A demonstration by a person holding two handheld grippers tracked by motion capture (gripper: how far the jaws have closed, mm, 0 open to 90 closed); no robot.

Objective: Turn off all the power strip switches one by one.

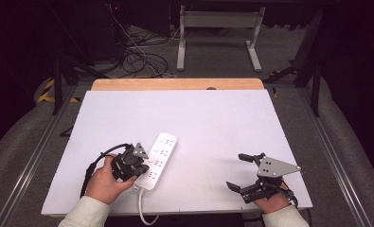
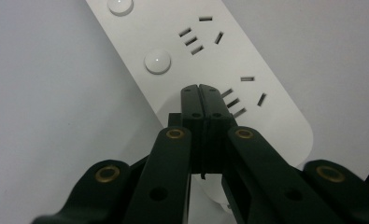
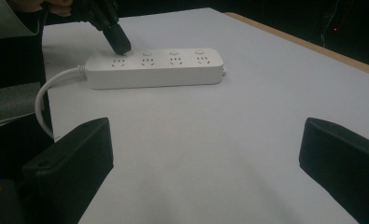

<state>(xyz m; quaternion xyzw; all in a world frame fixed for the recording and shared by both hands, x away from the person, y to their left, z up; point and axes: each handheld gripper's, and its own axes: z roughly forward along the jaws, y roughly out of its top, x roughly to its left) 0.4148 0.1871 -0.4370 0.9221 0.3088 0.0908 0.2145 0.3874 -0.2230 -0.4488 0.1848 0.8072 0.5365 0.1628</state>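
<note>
White table (image 1: 213,123) – power strip (image 1: 160,156), closed left claw (image 1: 138,163) – dark room

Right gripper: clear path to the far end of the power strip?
Probably yes. The right gripper is open and apart from the power strip, with bare table between them. The shut left gripper sits at the cord end, not the far end.
</note>
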